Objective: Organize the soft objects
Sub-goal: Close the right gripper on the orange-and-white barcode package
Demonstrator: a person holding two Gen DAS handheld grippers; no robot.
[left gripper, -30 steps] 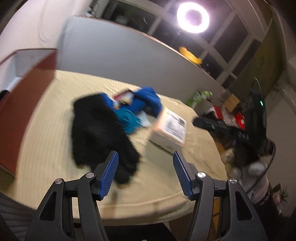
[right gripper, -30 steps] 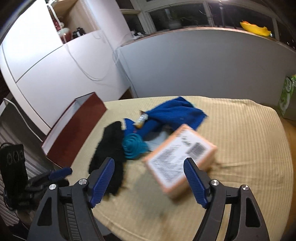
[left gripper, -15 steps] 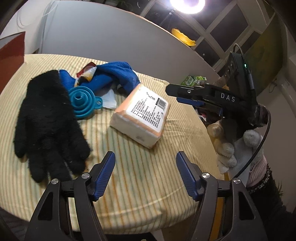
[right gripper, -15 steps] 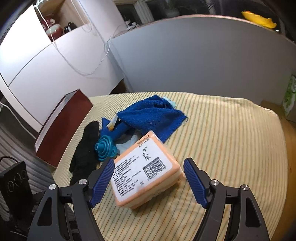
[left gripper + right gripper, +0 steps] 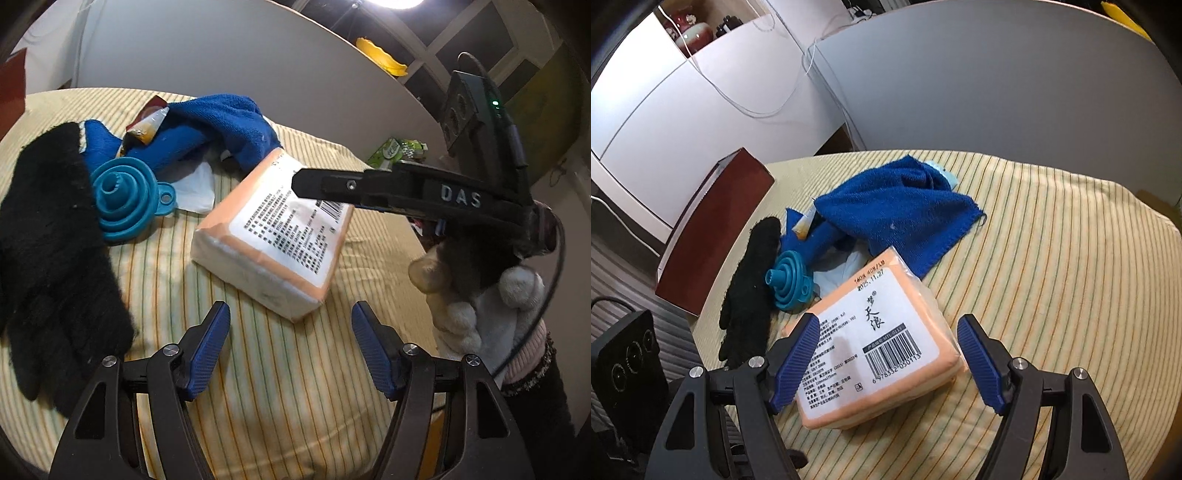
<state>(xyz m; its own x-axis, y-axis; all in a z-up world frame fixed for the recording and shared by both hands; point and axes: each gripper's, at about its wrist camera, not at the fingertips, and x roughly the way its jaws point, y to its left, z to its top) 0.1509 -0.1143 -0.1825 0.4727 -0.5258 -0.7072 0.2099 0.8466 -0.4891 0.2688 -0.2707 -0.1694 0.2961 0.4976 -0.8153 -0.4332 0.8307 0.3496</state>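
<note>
An orange soft tissue pack [image 5: 273, 236] [image 5: 879, 350] lies on the striped tablecloth. A black glove [image 5: 48, 236] [image 5: 750, 291] lies to its left, and a crumpled blue towel [image 5: 221, 125] [image 5: 901, 206] lies behind it. My left gripper [image 5: 291, 343] is open and empty, just in front of the pack. My right gripper [image 5: 886, 354] is open, with its fingers on either side of the pack's near end; it also shows in the left wrist view [image 5: 406, 192], above the pack's far side.
A teal collapsible funnel [image 5: 127, 195] [image 5: 792, 280] sits between glove and pack. A small sachet [image 5: 147, 125] and white tissue [image 5: 195, 184] lie by the towel. A dark red box [image 5: 713, 229] stands at the table's left edge. A grey partition [image 5: 997, 92] stands behind the table.
Both grippers have moved closer to the tissue pack. The right gripper's fingers now stand on either side of its near end. Both stayed open.
</note>
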